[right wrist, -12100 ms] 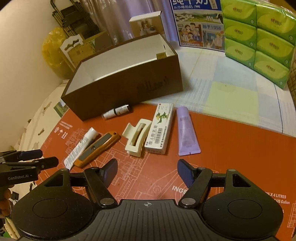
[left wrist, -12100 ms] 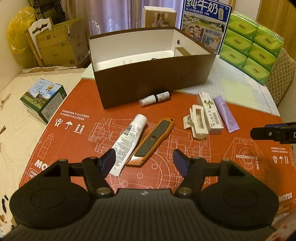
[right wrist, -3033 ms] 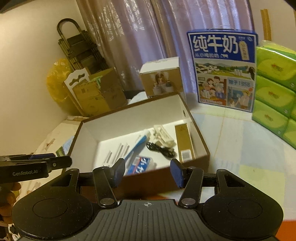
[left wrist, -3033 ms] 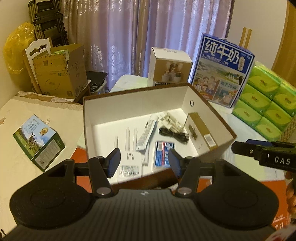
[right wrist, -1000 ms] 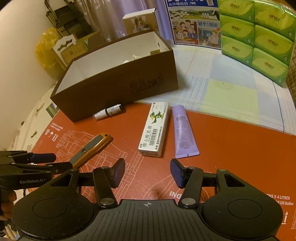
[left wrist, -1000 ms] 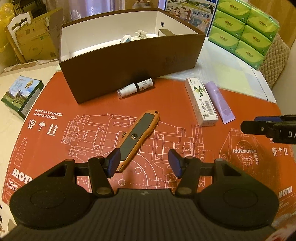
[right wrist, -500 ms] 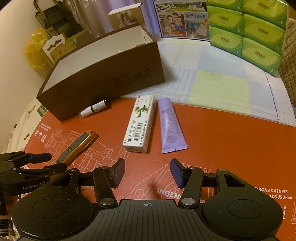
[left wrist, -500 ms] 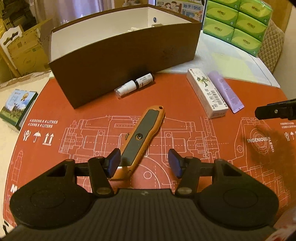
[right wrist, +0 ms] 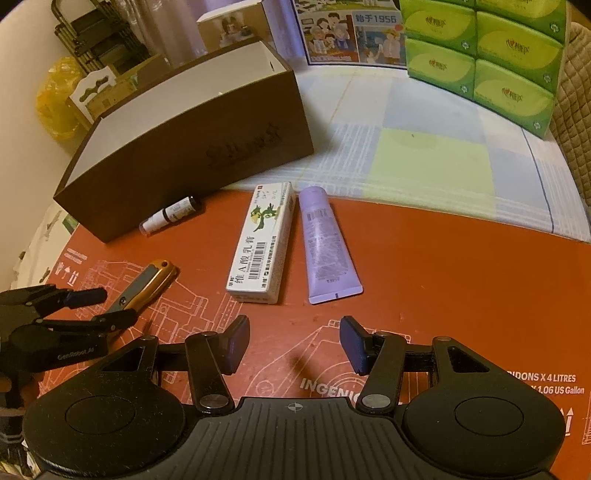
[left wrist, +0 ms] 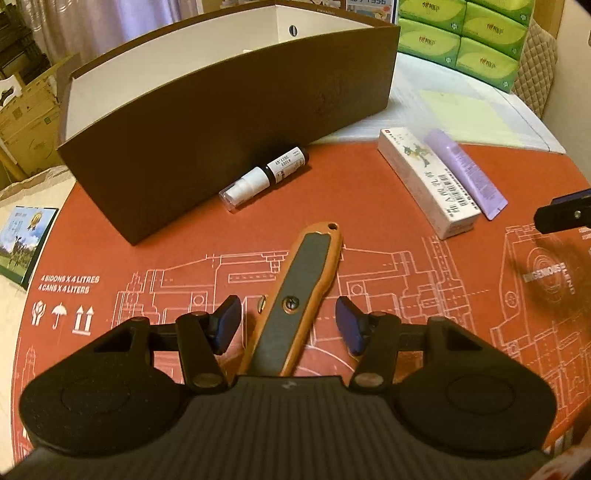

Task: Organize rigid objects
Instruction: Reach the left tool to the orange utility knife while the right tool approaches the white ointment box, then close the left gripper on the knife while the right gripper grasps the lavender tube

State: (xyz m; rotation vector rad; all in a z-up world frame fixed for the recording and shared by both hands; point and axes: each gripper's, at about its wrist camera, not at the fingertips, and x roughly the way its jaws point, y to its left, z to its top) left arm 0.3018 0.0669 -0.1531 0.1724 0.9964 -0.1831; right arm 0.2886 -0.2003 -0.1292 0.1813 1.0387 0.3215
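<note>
An orange and grey utility knife (left wrist: 295, 295) lies on the red mat, and my open left gripper (left wrist: 288, 323) straddles its near half without touching it. The knife also shows in the right wrist view (right wrist: 147, 286) between the left gripper's fingers (right wrist: 85, 297). My right gripper (right wrist: 291, 345) is open and empty, just short of a white medicine box (right wrist: 262, 243) and a purple tube (right wrist: 325, 243). A small spray bottle (left wrist: 264, 179) lies against the brown open box (left wrist: 229, 107).
The red printed mat (left wrist: 406, 280) covers the table front. Green tissue packs (right wrist: 495, 48) and a milk carton box (right wrist: 343, 33) stand at the back right. A small green box (left wrist: 22, 240) lies at the left, off the mat.
My left gripper has moved forward and down over the utility knife, which now lies between its open fingers. My right gripper has moved closer to the medicine box and purple tube.
</note>
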